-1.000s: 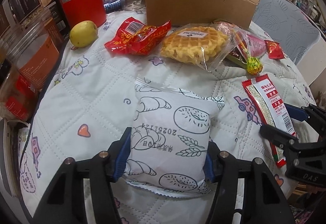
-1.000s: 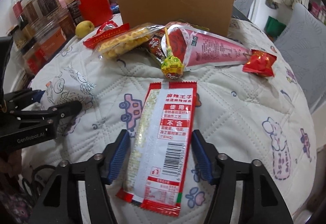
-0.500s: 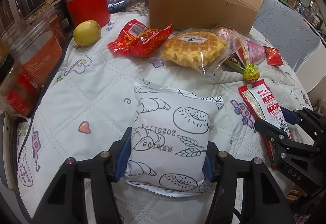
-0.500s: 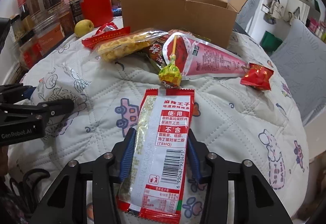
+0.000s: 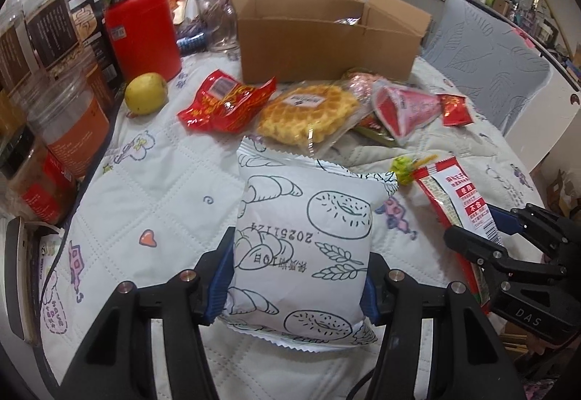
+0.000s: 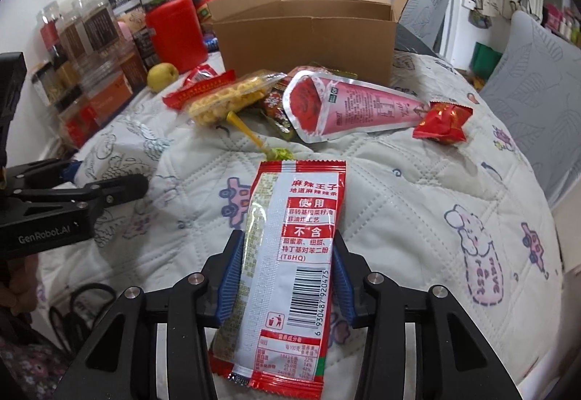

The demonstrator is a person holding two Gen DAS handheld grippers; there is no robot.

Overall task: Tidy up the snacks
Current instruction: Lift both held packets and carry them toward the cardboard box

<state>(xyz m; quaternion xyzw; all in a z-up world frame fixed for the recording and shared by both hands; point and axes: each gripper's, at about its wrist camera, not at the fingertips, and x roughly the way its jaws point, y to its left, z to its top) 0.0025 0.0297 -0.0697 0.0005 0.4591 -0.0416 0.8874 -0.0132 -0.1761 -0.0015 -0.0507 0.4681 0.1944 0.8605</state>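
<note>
Snacks lie scattered over the quilted cloth (image 5: 156, 196) in front of the open cardboard box (image 5: 319, 44): a red crinkled packet (image 5: 225, 102), a wrapped waffle (image 5: 308, 113), a pink cone-shaped pack (image 6: 356, 105) and a small red sachet (image 6: 441, 122). Your left gripper (image 5: 297, 280) is clamped on the white bread bag (image 5: 305, 236), its blue pads pressing both sides; the bag's near edge hangs below the fingers, and its far edge covers part of the waffle wrapper. Your right gripper (image 6: 285, 271) has just been closing and now pinches the red-and-white spicy strip packet (image 6: 290, 262) across its middle; the packet's lower end juts toward the camera. A lollipop (image 6: 276, 153) pokes out behind that packet, its head mostly hidden. What is inside the box you cannot make out beyond a glint of wrapper. Jars (image 5: 65, 124) at the left edge are cut off and blurred, and the yellow-green fruit (image 5: 145, 97) sits beside the red canister (image 5: 143, 33).
</note>
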